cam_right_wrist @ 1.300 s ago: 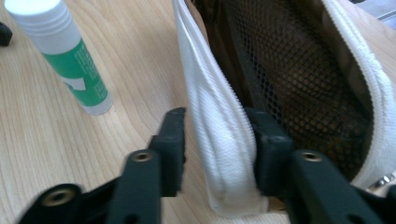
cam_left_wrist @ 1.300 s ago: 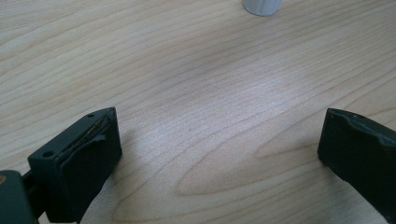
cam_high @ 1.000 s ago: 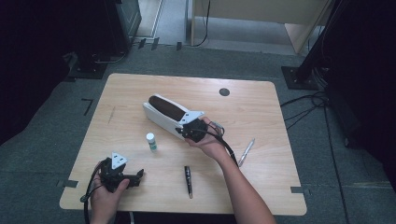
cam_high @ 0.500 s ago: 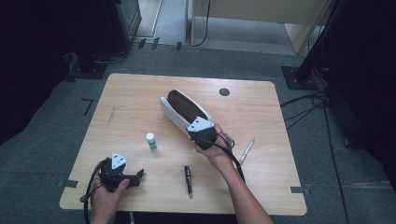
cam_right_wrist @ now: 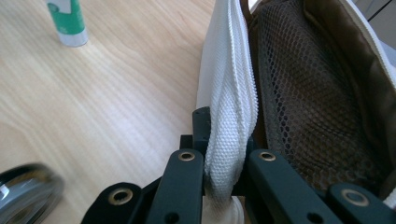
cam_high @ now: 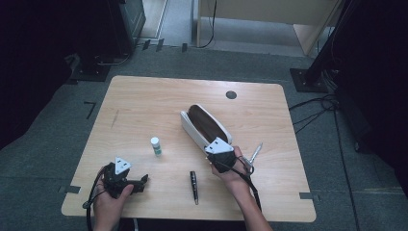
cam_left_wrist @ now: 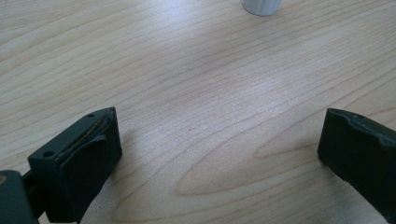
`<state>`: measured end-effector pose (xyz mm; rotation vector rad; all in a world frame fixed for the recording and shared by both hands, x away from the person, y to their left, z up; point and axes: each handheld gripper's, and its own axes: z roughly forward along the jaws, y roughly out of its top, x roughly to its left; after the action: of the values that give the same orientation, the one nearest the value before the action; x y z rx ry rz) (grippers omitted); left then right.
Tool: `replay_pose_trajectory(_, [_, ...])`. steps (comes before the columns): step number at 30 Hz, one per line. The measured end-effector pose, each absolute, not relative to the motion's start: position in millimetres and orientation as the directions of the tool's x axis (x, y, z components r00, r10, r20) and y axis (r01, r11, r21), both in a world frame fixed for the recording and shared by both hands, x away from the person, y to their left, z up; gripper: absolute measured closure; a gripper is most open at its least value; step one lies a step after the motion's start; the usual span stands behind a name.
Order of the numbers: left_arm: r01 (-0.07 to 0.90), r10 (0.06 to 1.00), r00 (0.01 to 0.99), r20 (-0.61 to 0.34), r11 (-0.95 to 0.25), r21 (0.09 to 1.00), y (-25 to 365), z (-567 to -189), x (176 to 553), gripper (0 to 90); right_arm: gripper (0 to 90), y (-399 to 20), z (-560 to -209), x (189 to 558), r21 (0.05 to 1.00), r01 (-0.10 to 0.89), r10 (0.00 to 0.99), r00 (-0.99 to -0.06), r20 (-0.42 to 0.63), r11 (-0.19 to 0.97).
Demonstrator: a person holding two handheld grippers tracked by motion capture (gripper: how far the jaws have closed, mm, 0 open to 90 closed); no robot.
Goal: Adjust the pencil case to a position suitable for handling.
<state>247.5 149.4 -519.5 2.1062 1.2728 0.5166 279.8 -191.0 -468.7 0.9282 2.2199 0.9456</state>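
Dragged by the right tongs (cam_high: 215, 150), the white pencil case (cam_high: 206, 126) has slid rightward across the bench (cam_high: 139, 103), away from the glue stick (cam_high: 155, 145); these tongs pinch its near wall, case mouth open. Left tongs (cam_high: 139, 182), spread and empty, rest beside that glue stick's near-left. Positioning seems underway; next, release and fetch the black pen (cam_high: 193, 185).

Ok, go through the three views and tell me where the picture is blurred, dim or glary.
High view: dark room edges, evenly lit pale wooden table, slightly soft. Left gripper view: sharp wood grain, a pale sheen mid-frame. Right gripper view: the white mesh pouch wall is crisp, the round grey thing bottom left is blurred.
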Motion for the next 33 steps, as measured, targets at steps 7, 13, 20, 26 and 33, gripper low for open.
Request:
replay_pose_trajectory(7, [0.647, 0.888, 0.460, 0.014, -0.346, 0.680, 149, -520, 247, 0.0, 82.8, -190, -474, 275, 0.778, 0.364, 0.756, -0.621, -0.208, 0.513])
replay_pose_trajectory(13, [0.647, 0.888, 0.460, 0.015, -0.346, 0.680, 149, -520, 248, 0.0, 66.0, -195, -471, 273, 0.796, 0.390, 0.781, -0.604, -0.158, 0.463])
replay_pose_trajectory(20, [0.647, 0.888, 0.460, 0.014, -0.346, 0.680, 149, -520, 248, 0.0, 55.1, -202, -456, 257, 0.828, 0.380, 0.789, -0.603, -0.116, 0.412])
replay_pose_trajectory(26, [0.647, 0.888, 0.460, 0.014, -0.346, 0.680, 149, -520, 248, 0.0, 48.1, -206, -448, 246, 0.839, 0.395, 0.785, -0.616, -0.061, 0.375])
replay_pose_trajectory(33, [0.647, 0.888, 0.460, 0.014, -0.346, 0.680, 149, -520, 247, 0.0, 40.1, -212, -448, 235, 0.850, 0.437, 0.793, -0.608, 0.039, 0.294])
